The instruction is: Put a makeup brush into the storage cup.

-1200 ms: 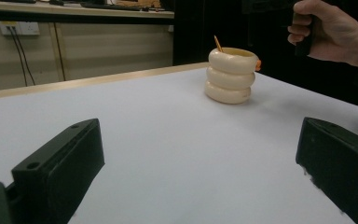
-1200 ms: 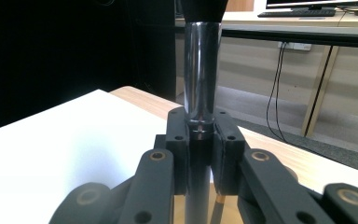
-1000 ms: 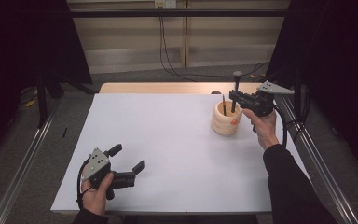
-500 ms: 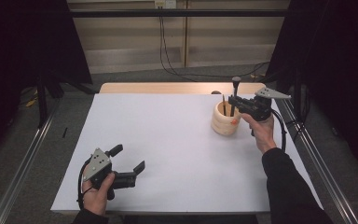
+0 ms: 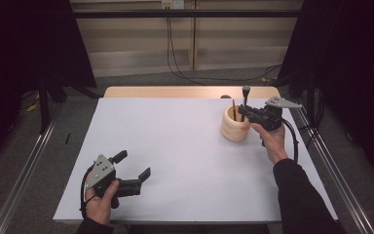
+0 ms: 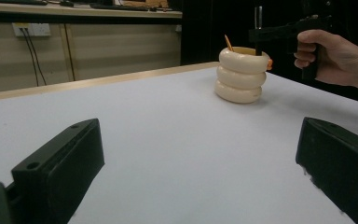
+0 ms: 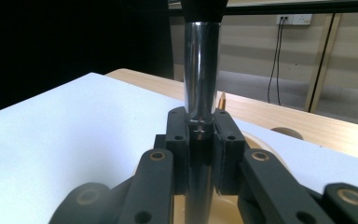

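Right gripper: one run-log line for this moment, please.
right gripper: shut on metal tool | tool: upright over cream holder | left gripper: open, idle on table

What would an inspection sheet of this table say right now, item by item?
Surface: white table, bare apart from the holder.
Job's things: cream ringed holder at the far right; metal-handled tool upright over its mouth; a thin brown stick stands inside.
Clutter: nothing seen.
Tongs: right tongs shut on the tool; left tongs open, holding nothing, near the front left corner.
Cables: black cable trails from the right tongs; more cables hang down the back wall.
Surroundings: wooden panelling, dark curtains at both sides.
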### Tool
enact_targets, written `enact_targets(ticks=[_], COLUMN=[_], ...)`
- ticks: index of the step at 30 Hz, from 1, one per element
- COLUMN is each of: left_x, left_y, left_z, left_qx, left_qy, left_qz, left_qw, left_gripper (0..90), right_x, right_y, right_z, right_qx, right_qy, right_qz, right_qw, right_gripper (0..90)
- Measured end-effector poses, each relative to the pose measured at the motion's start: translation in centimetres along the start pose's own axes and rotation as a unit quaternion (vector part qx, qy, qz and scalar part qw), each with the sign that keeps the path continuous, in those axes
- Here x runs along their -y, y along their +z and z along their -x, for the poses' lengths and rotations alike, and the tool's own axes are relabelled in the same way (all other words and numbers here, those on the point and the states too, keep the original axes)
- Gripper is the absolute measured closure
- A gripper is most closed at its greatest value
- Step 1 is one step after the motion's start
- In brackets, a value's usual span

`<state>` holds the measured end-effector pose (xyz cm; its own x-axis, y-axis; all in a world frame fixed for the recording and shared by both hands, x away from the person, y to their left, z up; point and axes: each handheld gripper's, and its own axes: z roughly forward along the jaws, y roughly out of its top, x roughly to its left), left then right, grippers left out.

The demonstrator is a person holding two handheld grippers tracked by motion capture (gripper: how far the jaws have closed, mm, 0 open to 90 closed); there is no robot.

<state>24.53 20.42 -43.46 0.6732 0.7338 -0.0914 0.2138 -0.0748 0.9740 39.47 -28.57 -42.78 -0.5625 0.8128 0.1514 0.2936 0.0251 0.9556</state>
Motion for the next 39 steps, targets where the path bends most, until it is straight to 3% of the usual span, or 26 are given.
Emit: enact_targets(ticks=[11,14,17,22,30,37,39], left_x=[0.02,0.06,0.19,0.14,0.16,0.12,0.11], left_y=[-0.10,-0.05,-0.06,-0.14,-0.13,-0.15,-0.16], left_z=[-0.14,-0.15,-0.50,-0.53,-0.49,-0.45,-0.48], left_qx=[-0.006,-0.007,-0.007,-0.009,-0.008,-0.007,-0.006], left_qy=[0.005,0.003,-0.014,-0.013,-0.014,-0.014,-0.015], left_qz=[-0.003,0.000,0.001,0.007,0.007,0.007,0.005], left_qw=[1.0000,1.0000,0.9999,0.9998,0.9998,0.9999,0.9999], left_gripper=[0.8,0.8,0.9,1.0,1.1,1.1,1.0], right_x=[0.43,0.47,0.44,0.47,0.34,0.23,0.20], right_y=[0.03,0.07,0.08,0.13,0.01,0.11,0.16], right_z=[-0.06,0.02,0.05,0.05,-0.07,-0.28,-0.29], right_qx=[0.003,0.002,0.002,0.005,0.010,0.020,0.018], right_qy=[-0.005,0.001,0.002,-0.007,-0.006,-0.009,-0.002], right_qz=[-0.003,-0.003,-0.002,-0.004,0.007,0.000,0.004], right_qw=[1.0000,1.0000,1.0000,1.0000,0.9999,0.9998,0.9998], right_gripper=[79.0,78.8,78.7,75.3,53.9,26.7,24.2])
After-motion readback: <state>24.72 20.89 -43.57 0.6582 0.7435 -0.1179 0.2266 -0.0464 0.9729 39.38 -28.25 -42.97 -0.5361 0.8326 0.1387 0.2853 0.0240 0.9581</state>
